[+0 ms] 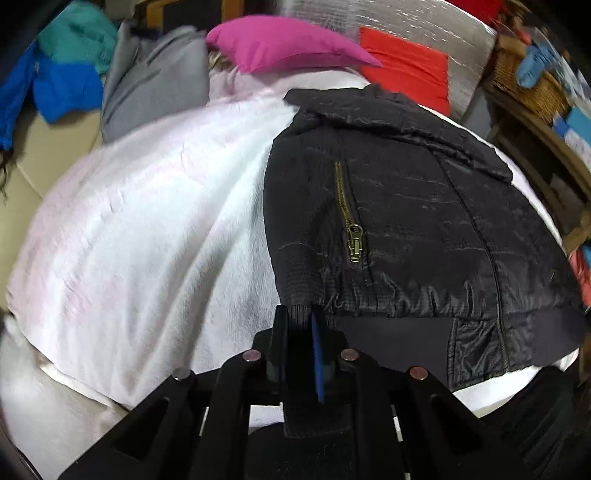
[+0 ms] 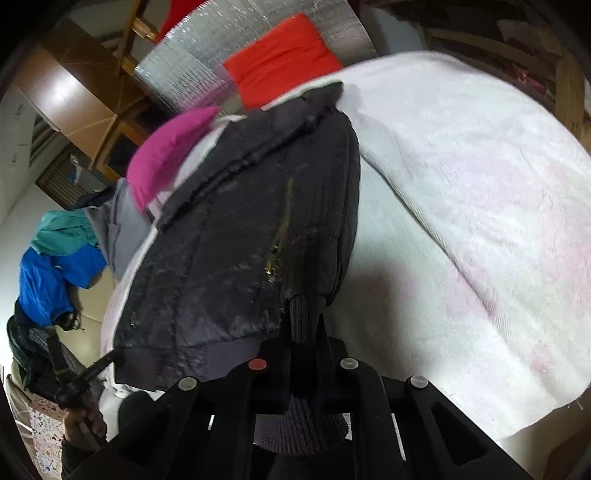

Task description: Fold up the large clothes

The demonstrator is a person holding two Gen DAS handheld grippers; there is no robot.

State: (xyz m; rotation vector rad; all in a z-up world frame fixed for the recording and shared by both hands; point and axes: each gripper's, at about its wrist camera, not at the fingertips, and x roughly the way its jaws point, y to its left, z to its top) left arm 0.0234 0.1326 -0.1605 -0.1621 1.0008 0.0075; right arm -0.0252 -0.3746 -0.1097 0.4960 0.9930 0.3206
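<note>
A black puffy quilted jacket (image 1: pixel 406 206) lay spread on a fluffy white blanket with faint pink patches (image 1: pixel 147 221). The blanket covered a bed. A small brass zipper (image 1: pixel 351 221) ran down a pocket on the jacket.

The left tongs (image 1: pixel 299 325) were squeezed nearly all the way shut. They pinched the dark ribbed knit band at the bottom corner of the jacket. One finger had a blue pad (image 1: pixel 318 354) pressed flat on the cloth.

The right tongs (image 2: pixel 308 332) were also closed tight. They gripped a dark ribbed knit cuff (image 2: pixel 301 317) at the near edge of the jacket. Some of the cuff hung down below the fingers.

At the far end of the bed sat a bright pink pillow (image 1: pixel 280 44). Beside it was a red-orange cushion (image 1: pixel 406 62). Behind the cushion stood a shiny silver padded sheet (image 1: pixel 424 26). A grey folded cloth (image 1: pixel 155 81) lay near the pink pillow. A blue and teal coat (image 1: pixel 62 70) was heaped just past it.

In the right wrist view, a person's hand (image 2: pixel 83 417) held the other black tool low at the left.
</note>
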